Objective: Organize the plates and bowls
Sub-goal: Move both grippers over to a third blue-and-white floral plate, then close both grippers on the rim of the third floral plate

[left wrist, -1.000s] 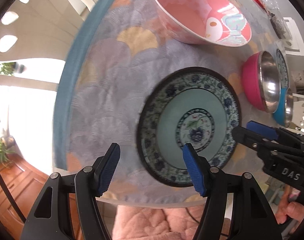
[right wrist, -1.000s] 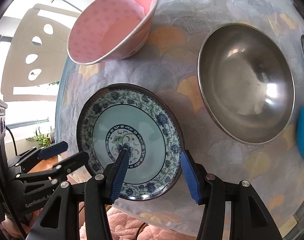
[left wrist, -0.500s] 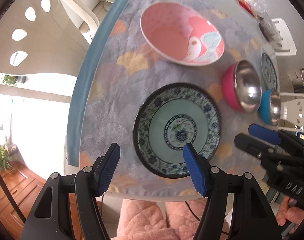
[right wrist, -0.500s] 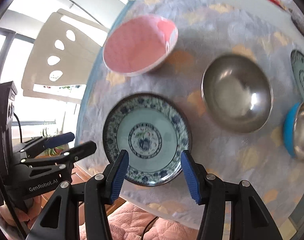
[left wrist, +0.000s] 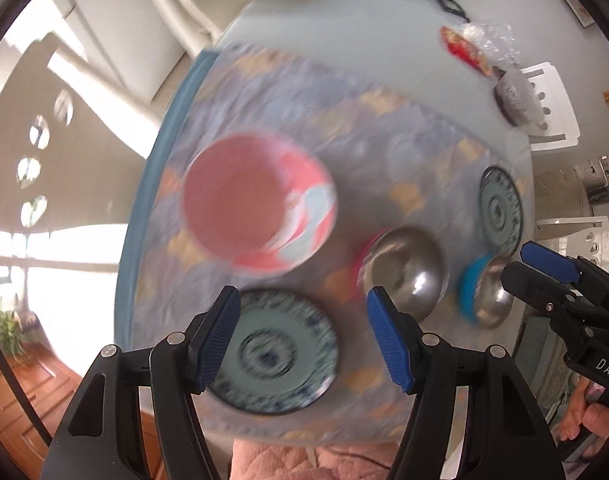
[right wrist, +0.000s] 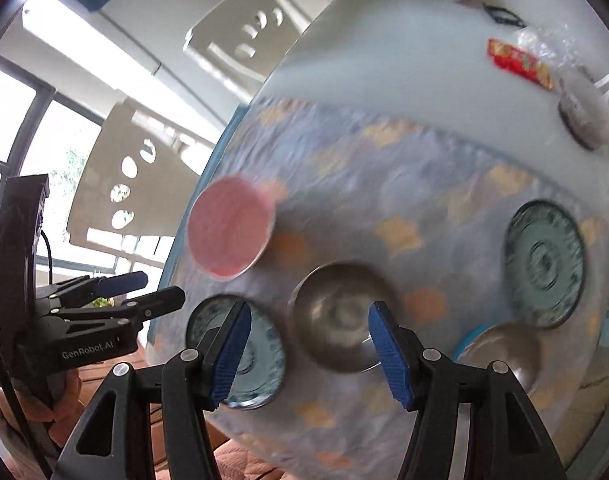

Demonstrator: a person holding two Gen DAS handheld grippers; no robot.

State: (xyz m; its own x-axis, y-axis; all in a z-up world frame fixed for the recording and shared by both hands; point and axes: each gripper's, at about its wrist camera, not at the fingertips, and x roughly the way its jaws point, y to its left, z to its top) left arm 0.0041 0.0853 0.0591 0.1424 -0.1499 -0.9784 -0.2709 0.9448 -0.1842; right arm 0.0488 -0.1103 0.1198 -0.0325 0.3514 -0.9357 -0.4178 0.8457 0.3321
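Observation:
Both views are blurred and look down from high over the table. A blue-patterned plate (left wrist: pixel 280 360) (right wrist: pixel 264 354) lies on the cloth near the front edge, below my left gripper (left wrist: pixel 304 338), which is open and holds nothing. My right gripper (right wrist: pixel 308 354) (left wrist: pixel 544 272) hangs over a steel bowl with a pink outside (right wrist: pixel 340 316) (left wrist: pixel 404 272). Its jaws are opening and nothing is between them. A pink bowl (left wrist: pixel 260 204) (right wrist: pixel 230 226) stands further back. A blue-sided steel bowl (left wrist: pixel 484 292) (right wrist: pixel 500 352) and a second patterned plate (left wrist: pixel 500 208) (right wrist: pixel 544 260) sit to the right.
The patterned cloth (left wrist: pixel 364 140) covers the near half of a round white table (right wrist: pixel 404 48). A red snack packet (left wrist: pixel 464 46) and a grey bag (left wrist: pixel 512 96) lie at the far right. Pale chairs (right wrist: pixel 244 44) stand behind the table. A hand (left wrist: pixel 592 420) holds the right gripper.
Both grippers have risen well away from the table, so all the dishes now show. The near plate stays flat on the cloth. The right jaws stand a little wider.

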